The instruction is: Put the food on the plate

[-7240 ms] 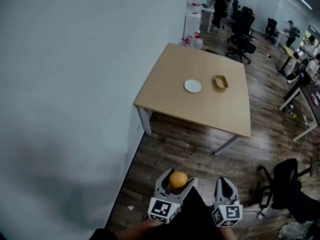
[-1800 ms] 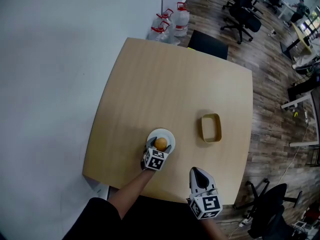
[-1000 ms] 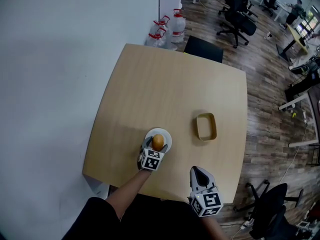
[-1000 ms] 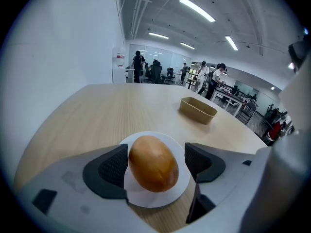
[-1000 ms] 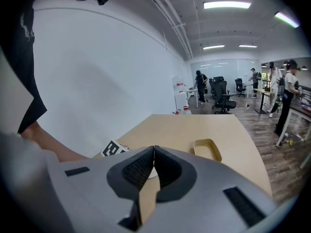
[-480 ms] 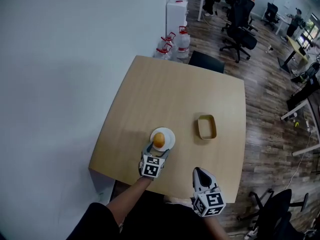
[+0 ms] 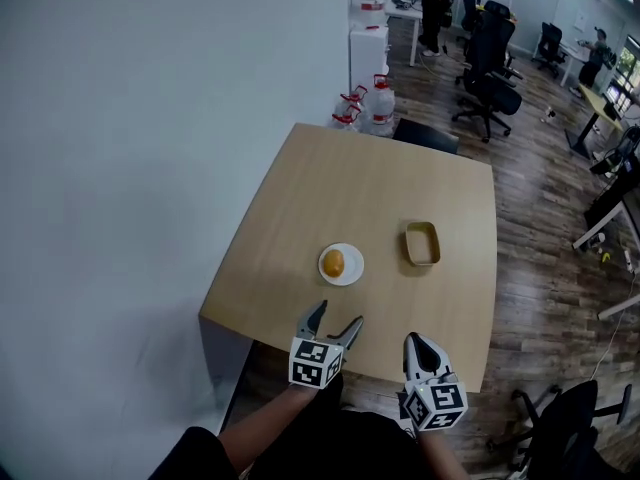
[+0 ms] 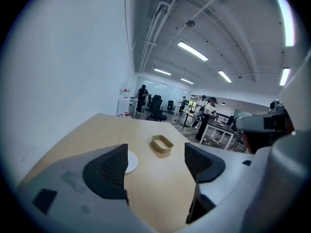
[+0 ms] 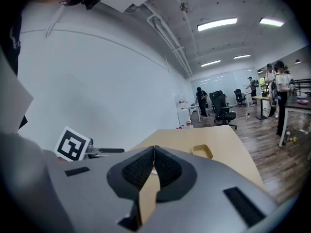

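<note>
An orange round piece of food (image 7: 334, 262) lies on the small white plate (image 7: 350, 270) near the front of the wooden table (image 7: 310, 198). My left gripper (image 7: 334, 324) hovers open and empty over the table's front edge, a short way back from the plate. In the left gripper view the plate (image 8: 131, 161) peeks out beside the left jaw, the food hidden behind it. My right gripper (image 7: 417, 345) is shut and empty at the front edge, right of the left one.
A tan rectangular container (image 7: 422, 243) sits right of the plate, also the container (image 8: 162, 144) ahead between my jaws. Water jugs (image 7: 377, 102) and a black chair (image 7: 428, 136) stand behind the table. A white wall runs along the left. Office chairs and people fill the far room.
My left gripper has let go of the food, leaving it on the plate, and drawn back open to the table's front edge. The right gripper stayed shut near the edge.
</note>
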A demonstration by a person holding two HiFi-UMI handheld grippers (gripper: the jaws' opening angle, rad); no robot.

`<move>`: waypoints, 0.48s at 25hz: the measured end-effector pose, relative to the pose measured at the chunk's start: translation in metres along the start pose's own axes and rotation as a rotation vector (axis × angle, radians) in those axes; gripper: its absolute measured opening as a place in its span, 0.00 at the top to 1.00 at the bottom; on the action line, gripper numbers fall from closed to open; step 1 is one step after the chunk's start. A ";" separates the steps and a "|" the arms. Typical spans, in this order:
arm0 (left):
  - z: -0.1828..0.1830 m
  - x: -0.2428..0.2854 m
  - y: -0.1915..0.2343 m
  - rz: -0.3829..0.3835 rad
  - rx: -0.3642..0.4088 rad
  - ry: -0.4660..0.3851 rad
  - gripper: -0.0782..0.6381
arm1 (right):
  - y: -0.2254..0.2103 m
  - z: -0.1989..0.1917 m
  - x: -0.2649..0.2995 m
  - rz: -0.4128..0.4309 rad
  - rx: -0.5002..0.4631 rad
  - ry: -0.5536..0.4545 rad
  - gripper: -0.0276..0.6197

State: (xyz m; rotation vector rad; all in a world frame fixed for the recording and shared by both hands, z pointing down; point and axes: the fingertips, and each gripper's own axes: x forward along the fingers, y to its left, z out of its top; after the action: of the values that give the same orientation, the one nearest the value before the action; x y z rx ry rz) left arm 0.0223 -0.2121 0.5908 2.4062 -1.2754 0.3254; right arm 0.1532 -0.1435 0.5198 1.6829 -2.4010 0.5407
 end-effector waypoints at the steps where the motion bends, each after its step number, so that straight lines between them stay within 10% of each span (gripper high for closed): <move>1: 0.003 -0.015 -0.013 -0.010 -0.007 -0.024 0.42 | 0.003 0.000 -0.009 0.002 -0.002 -0.010 0.86; 12: 0.029 -0.133 -0.088 -0.038 -0.015 -0.225 0.46 | 0.039 -0.011 -0.069 0.034 0.036 -0.084 0.86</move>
State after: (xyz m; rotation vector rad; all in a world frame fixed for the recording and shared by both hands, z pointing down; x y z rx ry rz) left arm 0.0216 -0.0827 0.4940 2.5058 -1.3175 0.0344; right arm 0.1402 -0.0669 0.4986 1.7155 -2.4966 0.5314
